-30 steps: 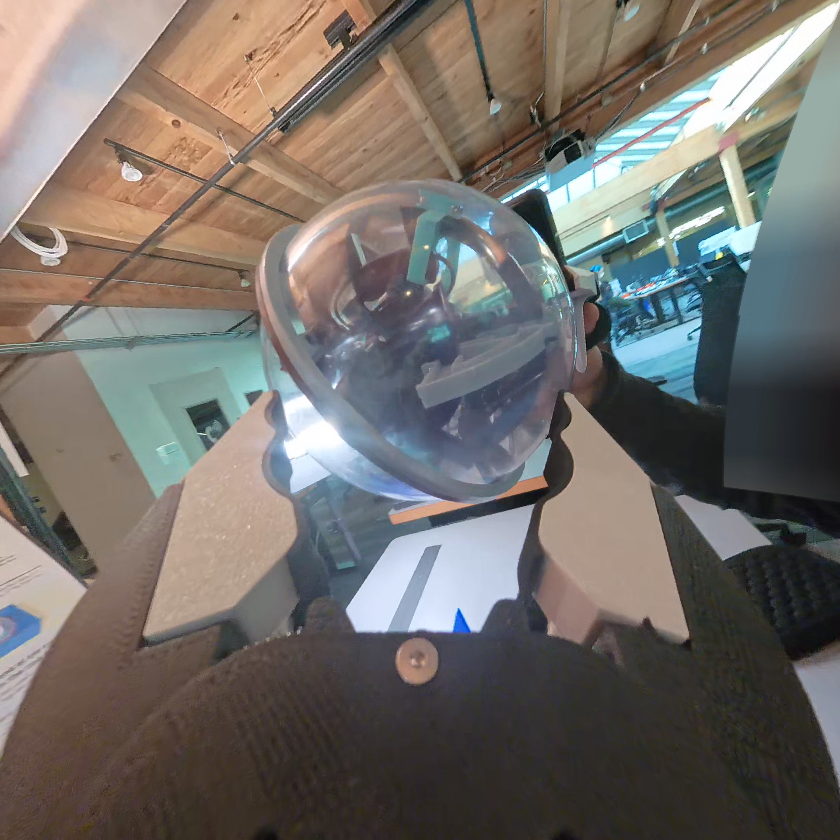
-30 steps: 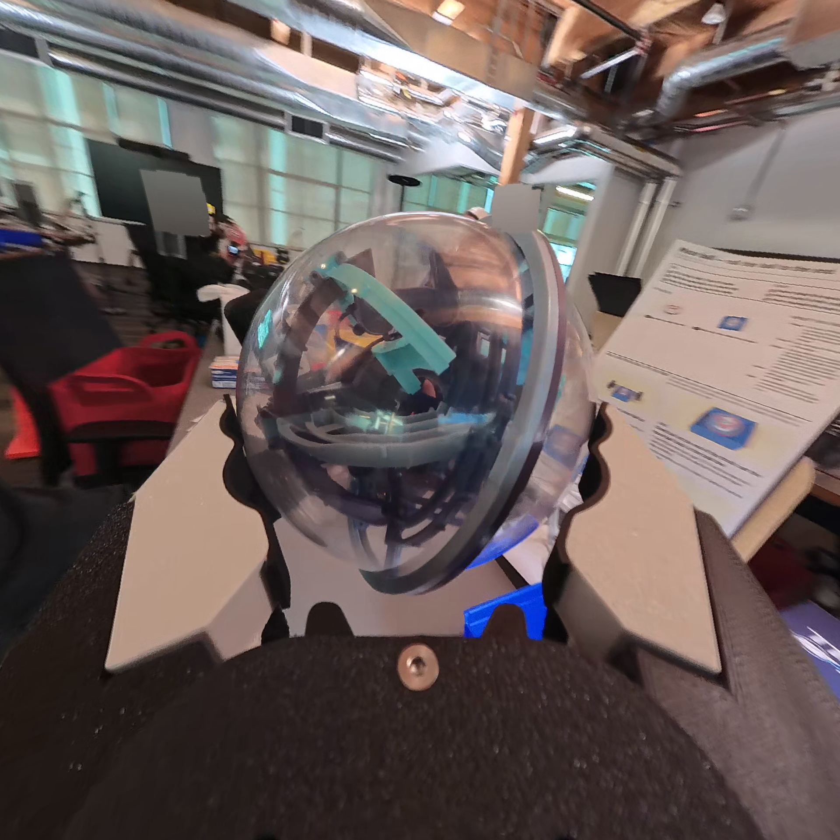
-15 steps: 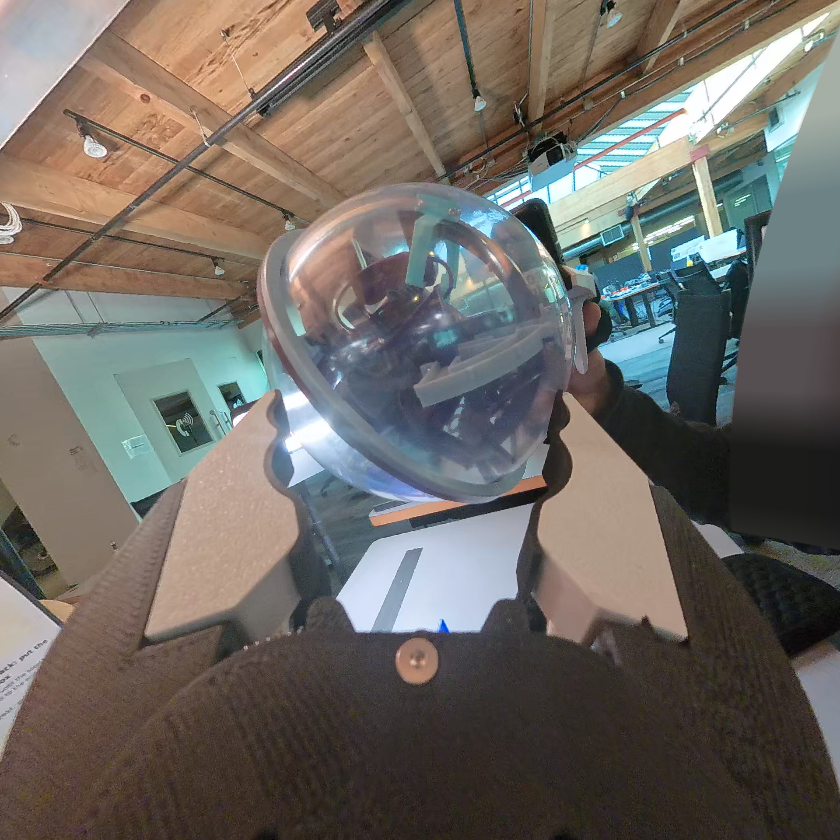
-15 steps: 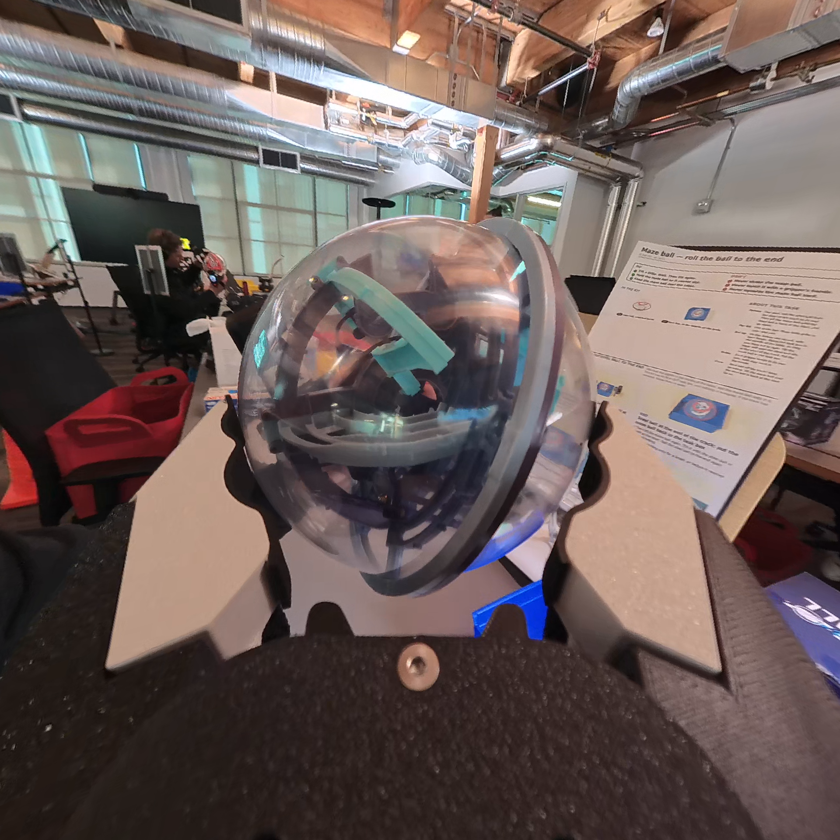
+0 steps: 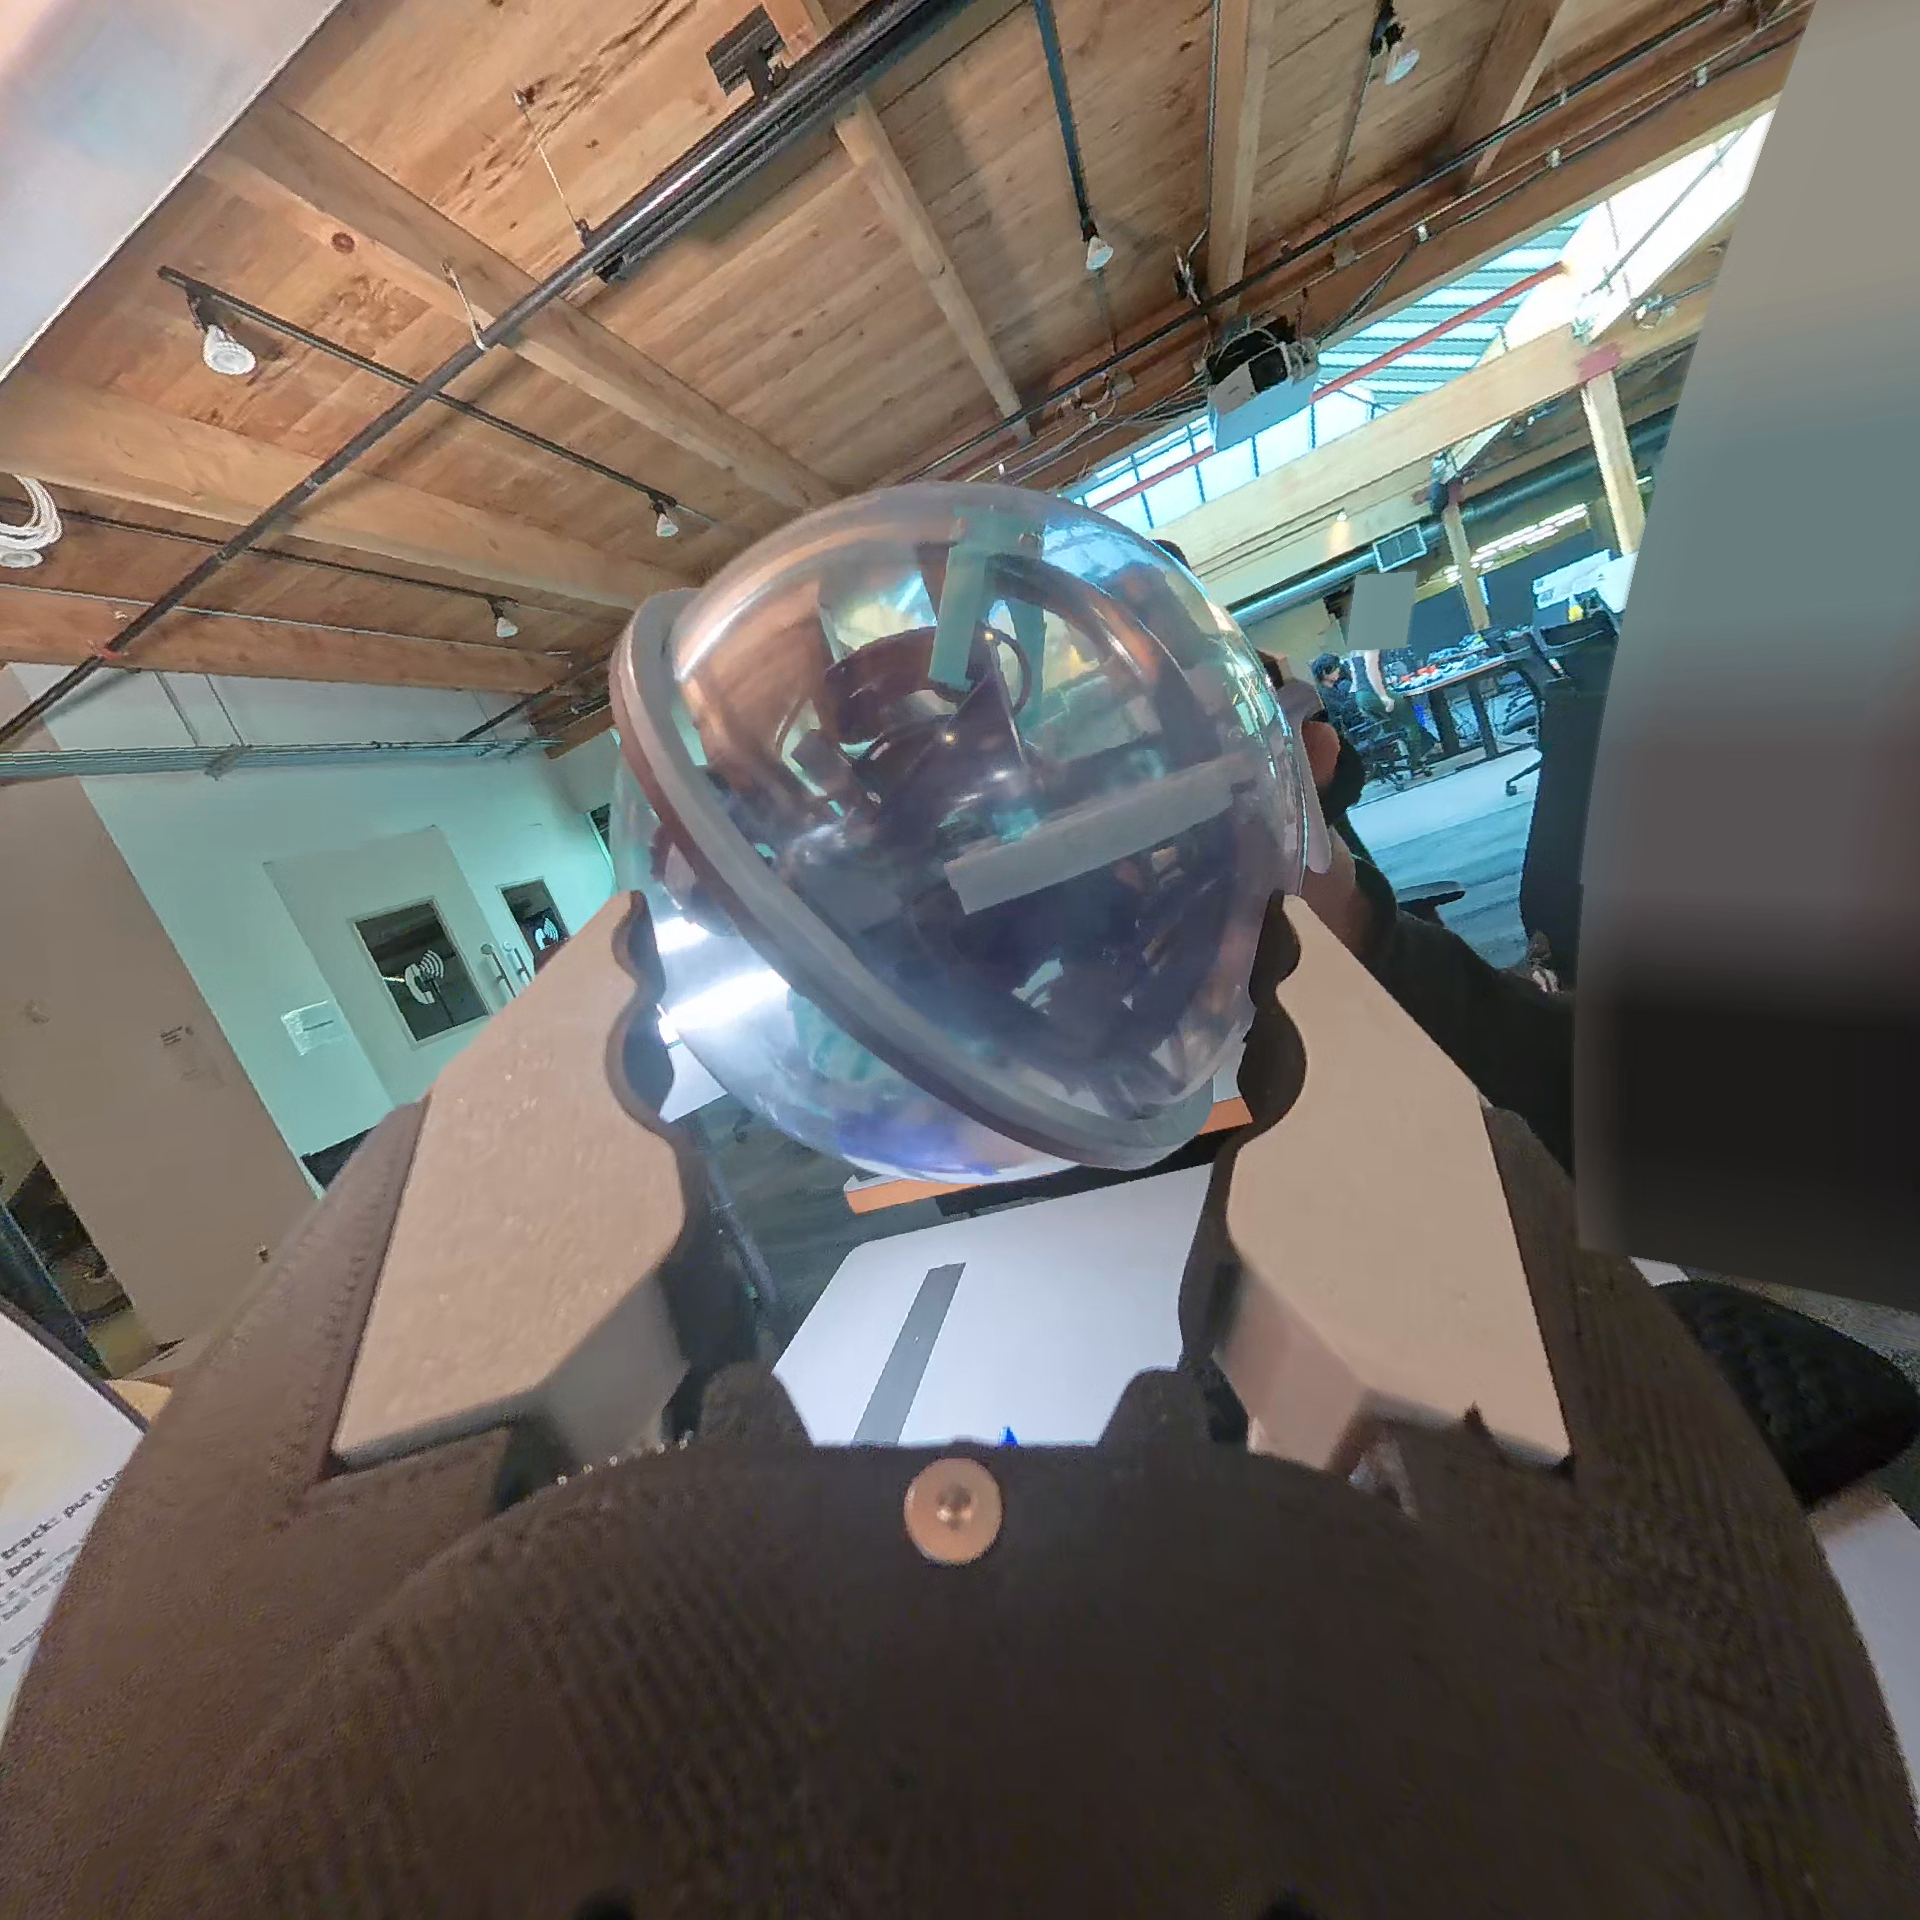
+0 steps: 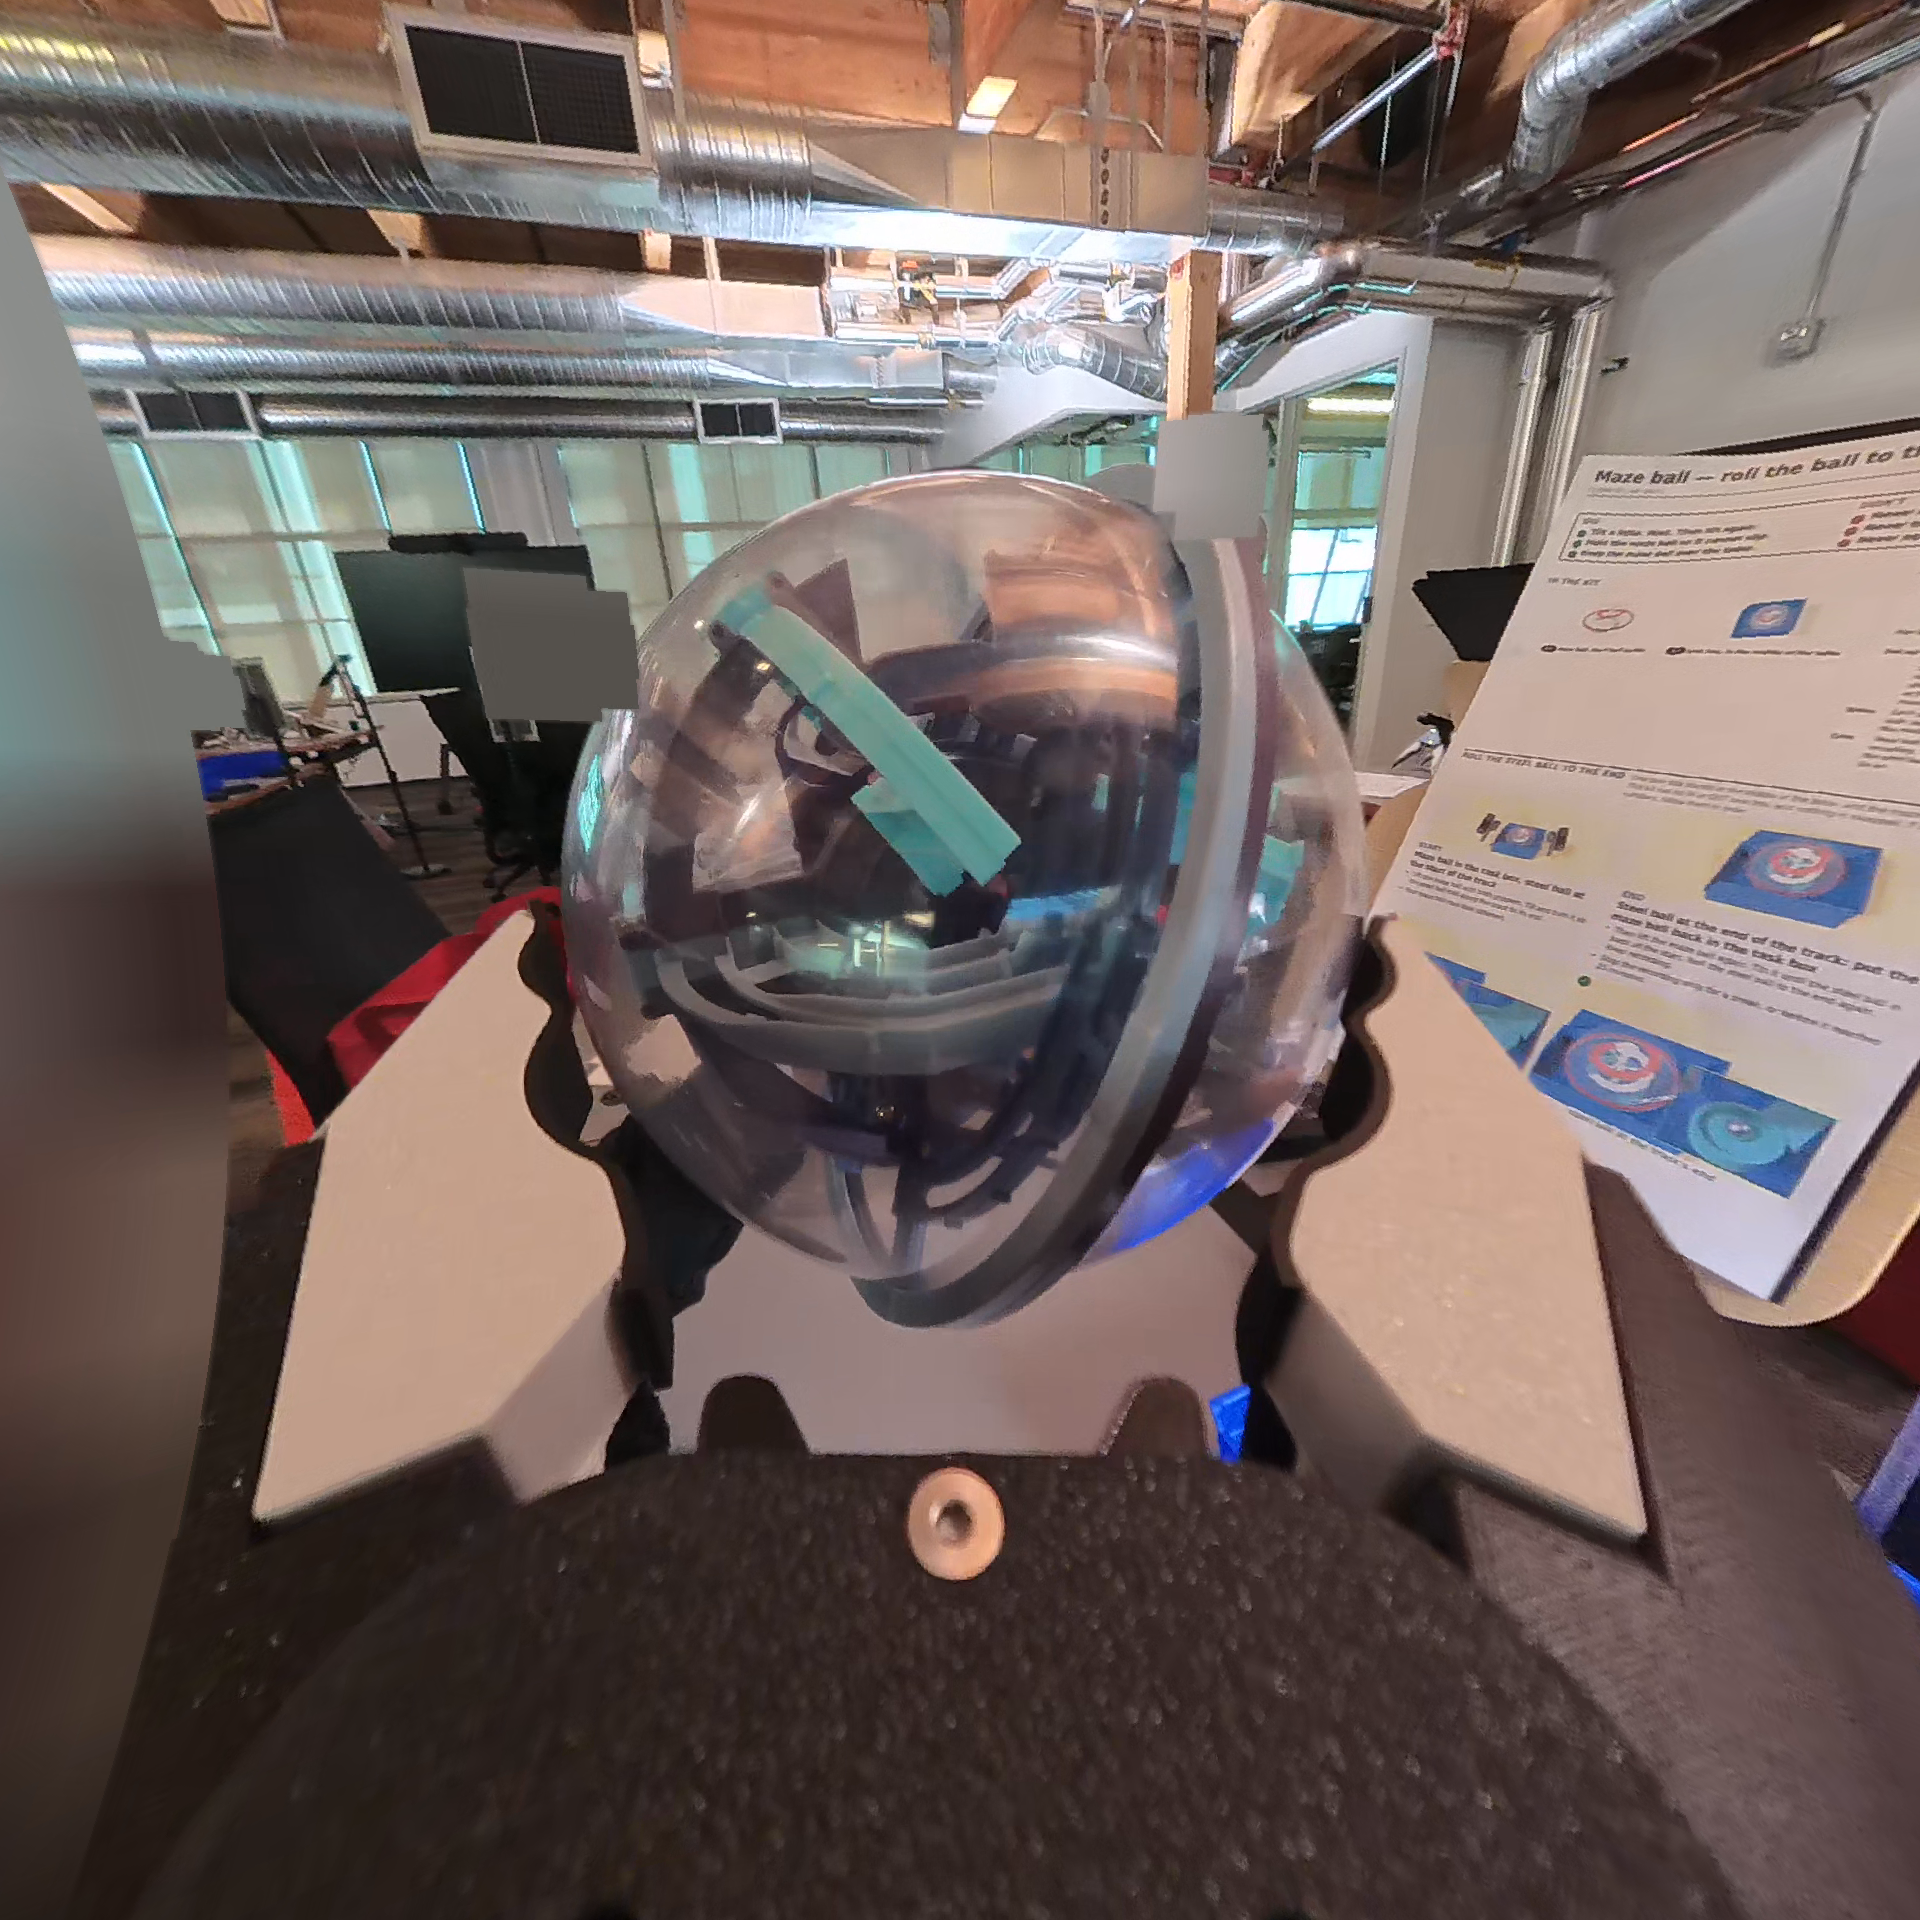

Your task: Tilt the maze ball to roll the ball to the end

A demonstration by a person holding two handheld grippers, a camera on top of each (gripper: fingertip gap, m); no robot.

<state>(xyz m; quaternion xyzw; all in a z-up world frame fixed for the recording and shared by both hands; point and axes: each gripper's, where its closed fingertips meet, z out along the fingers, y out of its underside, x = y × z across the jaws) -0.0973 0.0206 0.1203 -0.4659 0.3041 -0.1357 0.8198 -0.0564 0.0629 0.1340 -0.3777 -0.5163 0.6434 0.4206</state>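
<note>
Both grippers still clamping maze ball (image 5: 956, 852), seam tilted further

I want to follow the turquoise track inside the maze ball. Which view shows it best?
The right wrist view: the turquoise track faces the camera inside the maze ball. In the left wrist view only a dull strip shows near the top.

A wooden plank ceiling (image 5: 727, 312) with beams and track spotlights (image 5: 223, 348) spans the left wrist view, above a pale wall (image 5: 312, 810), while the right wrist view shows silver ducts (image 6: 520, 145), tall bright windows (image 6: 623, 488), and distant desks (image 6: 301, 738) on dark flooring.
</note>
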